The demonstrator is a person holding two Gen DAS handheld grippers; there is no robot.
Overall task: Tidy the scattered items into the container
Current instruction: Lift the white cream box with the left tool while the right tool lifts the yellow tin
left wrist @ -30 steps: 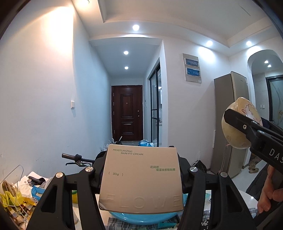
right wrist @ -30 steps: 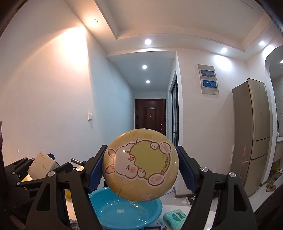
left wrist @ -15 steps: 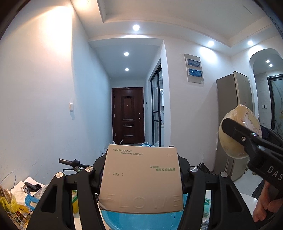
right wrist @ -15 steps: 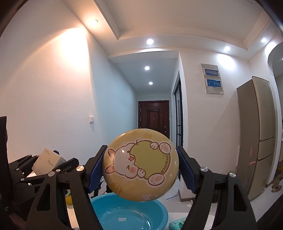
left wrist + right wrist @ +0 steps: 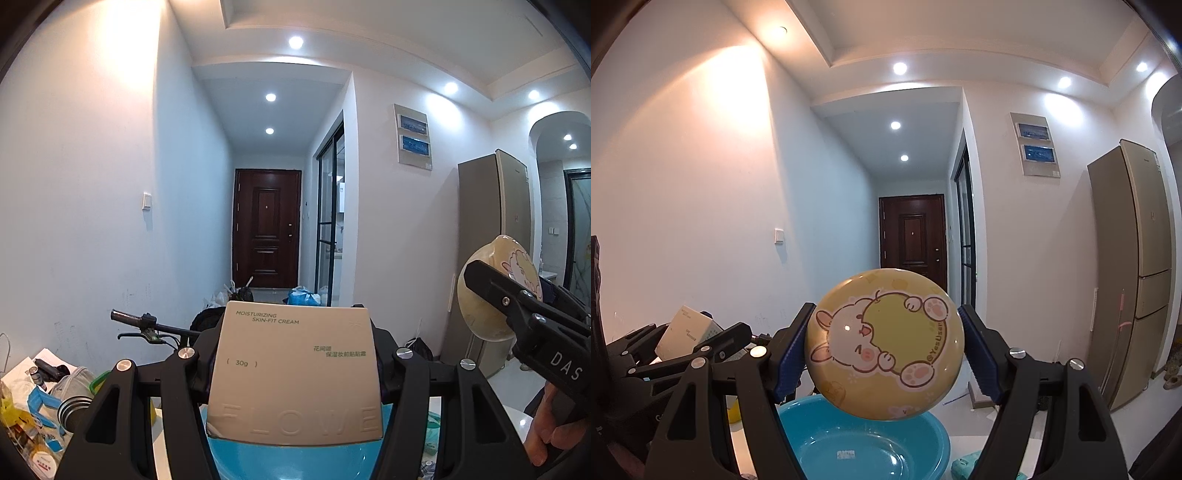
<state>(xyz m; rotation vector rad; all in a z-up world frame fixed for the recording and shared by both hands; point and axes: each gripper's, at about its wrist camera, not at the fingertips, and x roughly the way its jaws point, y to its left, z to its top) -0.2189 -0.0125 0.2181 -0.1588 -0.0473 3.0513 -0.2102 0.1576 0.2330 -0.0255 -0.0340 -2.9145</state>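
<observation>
My left gripper (image 5: 295, 373) is shut on a beige skin cream box (image 5: 295, 373) and holds it up in the air over the near rim of the blue basin (image 5: 291, 459). My right gripper (image 5: 884, 354) is shut on a round yellow cartoon tin (image 5: 884, 354), held above the blue basin (image 5: 864, 446). The basin holds nothing I can see. The right gripper with the tin (image 5: 484, 291) shows at the right of the left wrist view. The left gripper with the box (image 5: 687, 334) shows at the left of the right wrist view.
A pile of bags, a metal cup (image 5: 72, 408) and small bottles lies on the white table at the left. A green tissue pack (image 5: 967, 467) lies right of the basin. A bicycle handlebar (image 5: 144, 323) and a fridge (image 5: 1130, 273) stand beyond the table.
Both grippers have tilted down slightly with their loads. The basin shows larger and lower in the right wrist view. Both grips are unchanged.
</observation>
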